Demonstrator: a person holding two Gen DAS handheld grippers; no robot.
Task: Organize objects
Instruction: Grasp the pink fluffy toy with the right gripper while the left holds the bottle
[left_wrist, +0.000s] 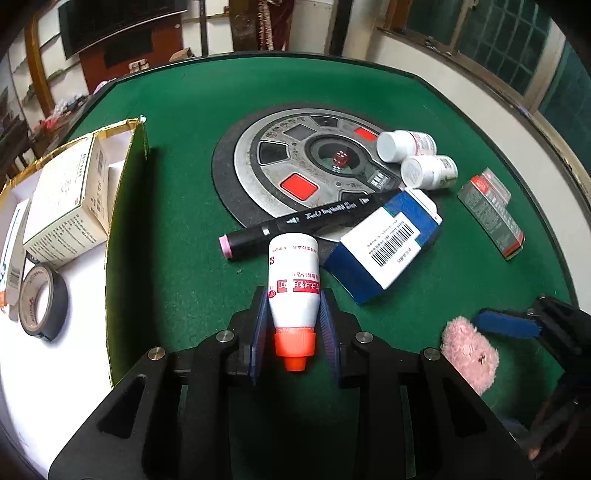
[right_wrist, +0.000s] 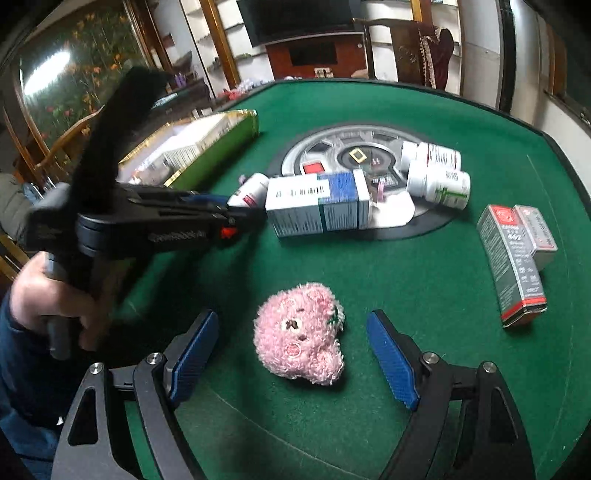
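Note:
A white bottle (left_wrist: 293, 280) with red print and an orange cap lies between the blue pads of my left gripper (left_wrist: 293, 306), which is shut on it, cap toward the camera. In the right wrist view the same left gripper (right_wrist: 236, 206) holds the bottle (right_wrist: 251, 190) beside a blue-and-white box (right_wrist: 317, 206). A pink plush toy (right_wrist: 301, 341) lies on the green felt between the pads of my right gripper (right_wrist: 291, 314), which is open with a gap on each side. The left wrist view shows the plush (left_wrist: 469, 354) and one right pad (left_wrist: 506, 325) at lower right.
An open cardboard box (left_wrist: 125, 221) at left holds white cartons and a tape roll (left_wrist: 42, 302). A black marker (left_wrist: 306, 221), two white bottles (left_wrist: 406, 146), red-and-grey boxes (left_wrist: 491, 218) and a round dice panel (left_wrist: 295, 162) crowd the table centre. A hand (right_wrist: 40, 295) grips the left handle.

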